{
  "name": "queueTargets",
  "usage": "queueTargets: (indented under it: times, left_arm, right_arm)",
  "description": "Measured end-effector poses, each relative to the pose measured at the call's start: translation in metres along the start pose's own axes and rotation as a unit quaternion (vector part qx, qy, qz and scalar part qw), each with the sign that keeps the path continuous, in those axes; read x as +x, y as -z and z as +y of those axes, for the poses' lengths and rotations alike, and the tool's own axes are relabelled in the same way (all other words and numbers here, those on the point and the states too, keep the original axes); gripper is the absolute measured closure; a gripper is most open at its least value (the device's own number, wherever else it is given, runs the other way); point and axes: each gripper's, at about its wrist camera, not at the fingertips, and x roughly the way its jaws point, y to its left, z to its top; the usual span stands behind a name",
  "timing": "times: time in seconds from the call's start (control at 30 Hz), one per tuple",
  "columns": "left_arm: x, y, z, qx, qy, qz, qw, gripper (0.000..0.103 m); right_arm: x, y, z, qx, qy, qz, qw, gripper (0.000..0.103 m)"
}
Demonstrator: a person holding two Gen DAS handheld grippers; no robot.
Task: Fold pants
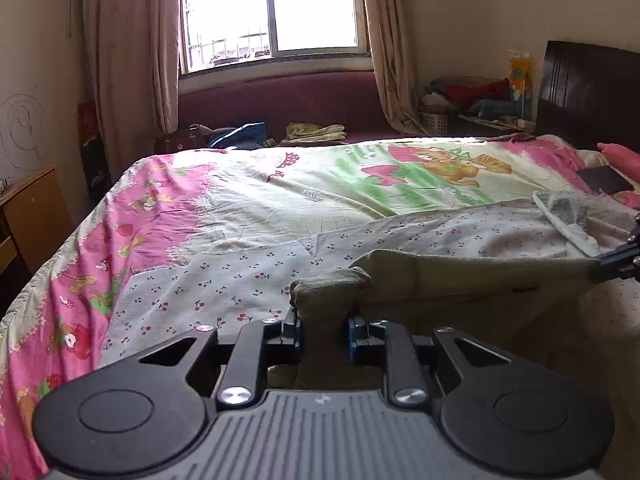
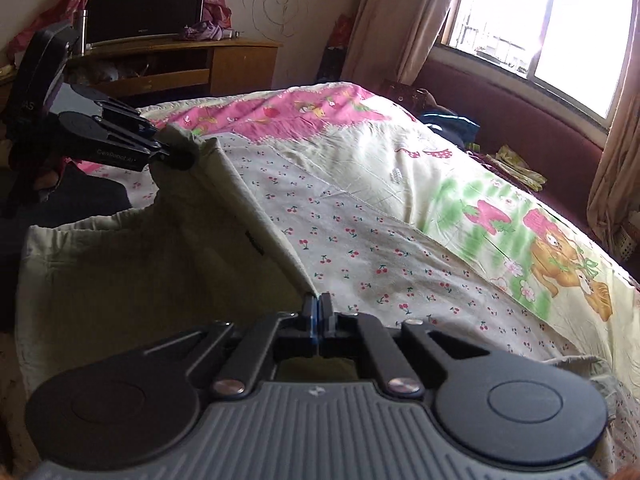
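My left gripper (image 1: 323, 330) has a bunched corner of the pants (image 1: 460, 276) squeezed between its two blue pads (image 1: 295, 332). The jaws are narrow and stuffed with cloth. I hold it up off the bed (image 1: 248, 184) so the edge can swing over.

In the middle, the pale green pants stretch tight like a line from one gripper to the other. The rest hangs down and rests on the cherry sheet near the front edge of the bed. I think I am lifting one end to fold it onto the other end.

My right gripper (image 2: 319, 312) is pinched all the way together on a thin edge of the pants.

I count two grippers, one pair of pants, one bed, one window (image 1: 276, 8) and two curtains (image 1: 132, 52) in the left view.
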Motion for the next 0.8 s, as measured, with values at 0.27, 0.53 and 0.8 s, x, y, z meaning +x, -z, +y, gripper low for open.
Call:
queueTargets:
  times: [0.27,0.53,0.8]
  left_arm:
    - [-0.056,0.106,-0.028,0.061,-0.071,0.051,0.9943,0.058]
    - [-0.082,0.131,-0.023,0.075,-0.106,0.022,0.9913,0.054]
    - [-0.091,0.143,-0.02,0.102,-0.114,0.006,0.9882,0.054]
  right_arm:
    - [-0.02,0.1,0.12,0.055,-0.041,0.077,0.995,0.097]
    - [-0.028,0.103,0.149,-0.031,0.02,0.071,0.997,0.093]
    - [-0.008,0.07,0.183,-0.075,-0.008,0.042,0.996,0.069]
